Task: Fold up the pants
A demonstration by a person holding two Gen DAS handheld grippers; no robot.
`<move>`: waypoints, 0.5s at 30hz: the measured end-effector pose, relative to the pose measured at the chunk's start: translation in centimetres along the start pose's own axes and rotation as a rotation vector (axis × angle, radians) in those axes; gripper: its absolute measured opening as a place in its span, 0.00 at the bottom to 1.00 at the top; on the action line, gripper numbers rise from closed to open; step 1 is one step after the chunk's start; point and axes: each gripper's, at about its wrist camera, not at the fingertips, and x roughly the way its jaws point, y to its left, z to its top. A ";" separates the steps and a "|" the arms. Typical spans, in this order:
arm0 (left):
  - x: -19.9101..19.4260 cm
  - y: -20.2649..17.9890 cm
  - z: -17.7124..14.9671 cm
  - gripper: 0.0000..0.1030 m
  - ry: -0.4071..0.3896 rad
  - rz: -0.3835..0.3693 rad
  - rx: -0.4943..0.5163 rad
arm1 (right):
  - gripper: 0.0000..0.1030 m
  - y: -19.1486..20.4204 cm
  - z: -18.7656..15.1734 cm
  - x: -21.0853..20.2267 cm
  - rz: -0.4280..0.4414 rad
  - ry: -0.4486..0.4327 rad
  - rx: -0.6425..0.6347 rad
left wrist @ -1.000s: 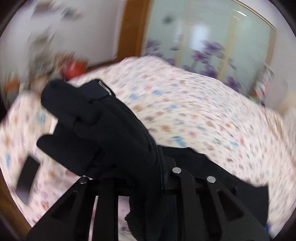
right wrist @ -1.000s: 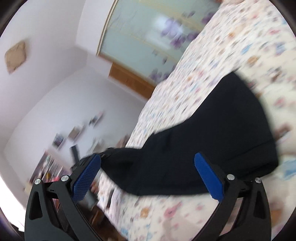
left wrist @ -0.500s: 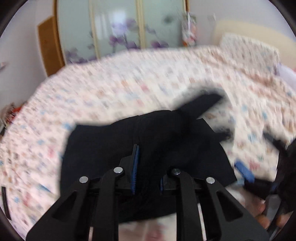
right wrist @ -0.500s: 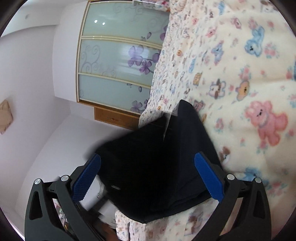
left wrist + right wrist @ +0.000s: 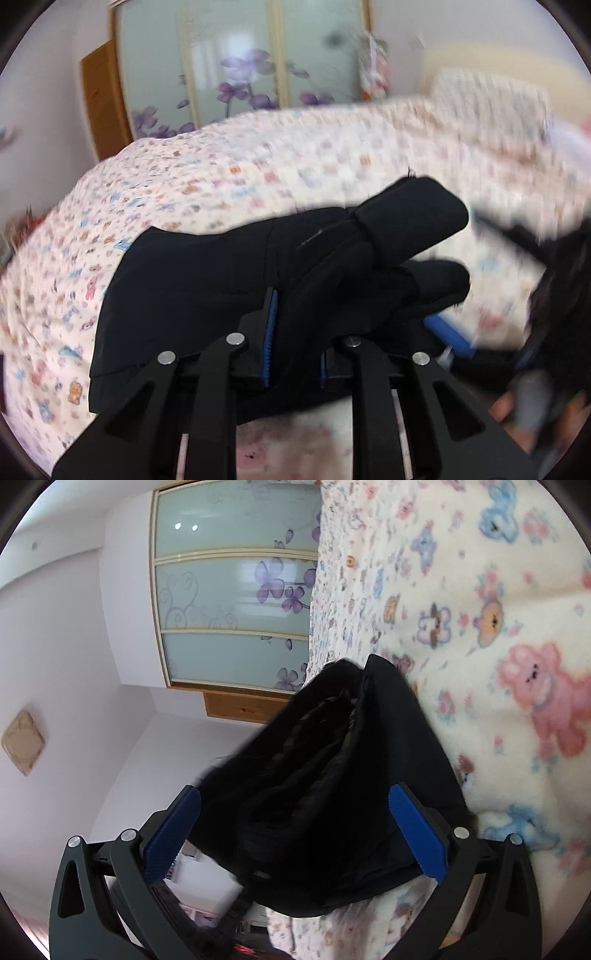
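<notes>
On the teddy-print bedspread (image 5: pixel 229 184), black pants (image 5: pixel 192 288) are lying in a bunched heap near the bed's near edge. Left gripper (image 5: pixel 293 343): jaws nearly together, blue pads pinching a thick fold of the pants, having just eased apart slightly. Right gripper (image 5: pixel 295 834): jaws spreading wide, pads flanking the pants' dark bundle without pressing on it. Flowered glass wardrobe doors (image 5: pixel 229 590) are standing at the far side.

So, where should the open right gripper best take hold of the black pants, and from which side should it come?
The left gripper already pinches one bunch of the black pants. I would have the right gripper, whose jaws stand wide open, close on the thick bundled edge hanging between its pads. It should come straight ahead, since the bedspread blocks the other side.
</notes>
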 end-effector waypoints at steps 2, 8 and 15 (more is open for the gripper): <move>1.6 -1.1 -1.4 0.23 0.058 0.014 0.039 | 0.99 -0.2 -0.1 -0.1 -0.003 0.003 0.005; 0.2 -0.5 -5.0 0.71 0.019 -0.017 0.000 | 0.99 0.1 -0.2 0.8 -0.076 0.018 -0.041; -6.2 4.4 -7.6 0.98 -0.204 0.156 -0.055 | 0.96 2.3 -1.3 2.2 -0.276 0.069 -0.229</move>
